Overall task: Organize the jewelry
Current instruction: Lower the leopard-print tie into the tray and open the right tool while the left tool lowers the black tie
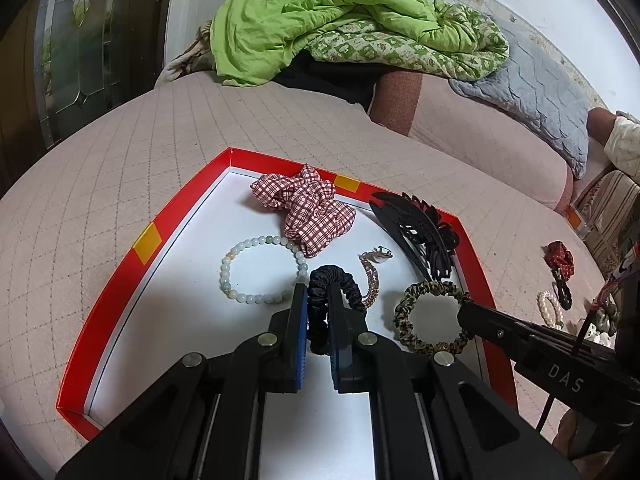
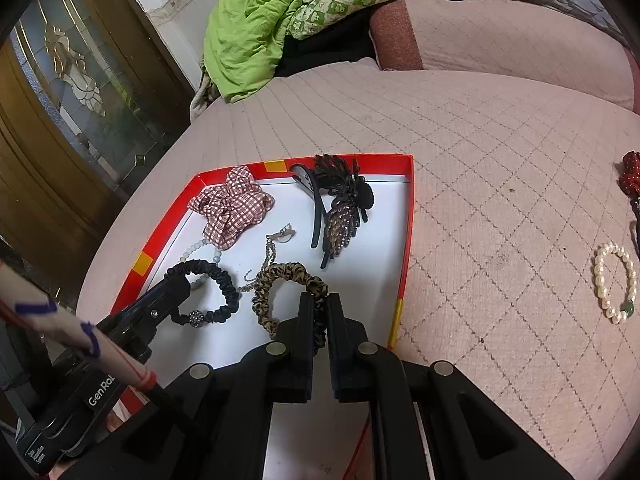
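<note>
A red-rimmed white tray (image 1: 148,242) (image 2: 403,264) lies on the pink bed. My left gripper (image 1: 319,294) (image 2: 176,284) is shut on a black scrunchie (image 1: 344,280) (image 2: 218,280) over the tray. My right gripper (image 2: 320,302) (image 1: 466,308) is shut on a leopard-print scrunchie (image 2: 280,276) (image 1: 424,292) in the tray. The tray also holds a red checked scrunchie (image 1: 308,208) (image 2: 232,208), a pale green bead bracelet (image 1: 240,268), a chain piece (image 1: 372,268) (image 2: 272,248) and a black hair claw (image 1: 420,232) (image 2: 340,208).
On the bed right of the tray lie a pearl bracelet (image 2: 616,280) (image 1: 550,308) and a red scrunchie with a black clip (image 1: 560,264) (image 2: 630,176). A green quilt (image 1: 320,20) and grey blanket (image 1: 540,88) lie at the back. A wooden glass door (image 2: 60,100) stands left.
</note>
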Motion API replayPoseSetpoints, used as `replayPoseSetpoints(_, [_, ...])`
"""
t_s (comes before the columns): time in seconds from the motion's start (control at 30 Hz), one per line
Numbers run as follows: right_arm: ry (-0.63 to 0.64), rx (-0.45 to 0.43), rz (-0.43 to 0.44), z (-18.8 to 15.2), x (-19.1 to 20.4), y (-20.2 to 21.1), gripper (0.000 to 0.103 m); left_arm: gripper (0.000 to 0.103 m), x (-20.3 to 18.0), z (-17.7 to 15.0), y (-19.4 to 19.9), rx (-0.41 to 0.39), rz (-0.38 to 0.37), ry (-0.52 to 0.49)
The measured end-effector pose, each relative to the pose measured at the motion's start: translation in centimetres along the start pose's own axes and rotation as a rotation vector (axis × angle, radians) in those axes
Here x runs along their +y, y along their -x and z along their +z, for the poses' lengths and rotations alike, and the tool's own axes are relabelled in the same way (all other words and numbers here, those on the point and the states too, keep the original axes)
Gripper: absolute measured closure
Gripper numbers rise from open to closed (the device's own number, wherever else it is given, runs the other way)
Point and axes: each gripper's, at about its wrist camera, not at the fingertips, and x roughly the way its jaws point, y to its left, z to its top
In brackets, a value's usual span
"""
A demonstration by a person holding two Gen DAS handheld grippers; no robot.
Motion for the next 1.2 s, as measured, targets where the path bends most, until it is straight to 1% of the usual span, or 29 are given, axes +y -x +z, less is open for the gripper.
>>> replayPoseSetpoints(0.37, [-0.003, 0.012, -0.036, 0.4, -0.2, -0.9, 0.095, 0.094, 0.0, 0.0, -0.2, 0.005, 0.009, -0.005])
replayPoseSetpoints(1.2, [-0.002, 0.027, -0.057, 0.7, -0.7, -1.6, 0.094, 0.094, 0.1, -0.3, -0.9, 0.03, 0.014, -0.002])
